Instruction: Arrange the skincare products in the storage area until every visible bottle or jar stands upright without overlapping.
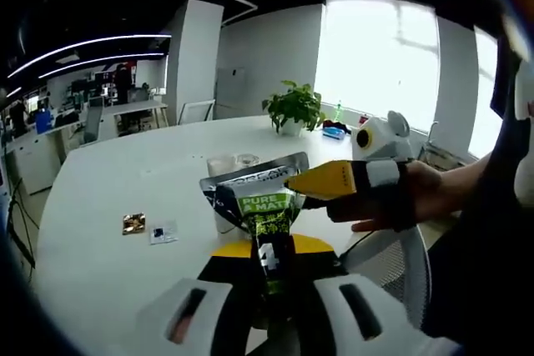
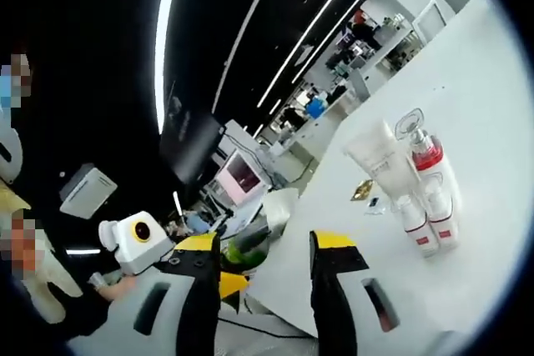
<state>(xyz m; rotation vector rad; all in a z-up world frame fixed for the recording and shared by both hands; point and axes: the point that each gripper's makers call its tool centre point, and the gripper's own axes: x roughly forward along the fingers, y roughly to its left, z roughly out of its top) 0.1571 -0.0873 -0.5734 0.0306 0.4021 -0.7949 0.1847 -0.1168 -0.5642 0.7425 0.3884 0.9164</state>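
the left gripper (image 1: 269, 285) clamped a dark tube (image 1: 265, 214) above the white table (image 1: 108, 189). the right gripper (image 2: 265, 260) stood open, near upright bottles (image 2: 427, 198).

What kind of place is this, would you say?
Most likely an open-plan office: a big white table, rows of desks under strip ceiling lights, and a potted plant by the window.

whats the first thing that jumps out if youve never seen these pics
In the left gripper view, a dark tube with a green label stands clamped in the left gripper, with the right gripper's yellow tip touching its crimped top. In the right gripper view, a cluster of white and red bottles stands on the white table.
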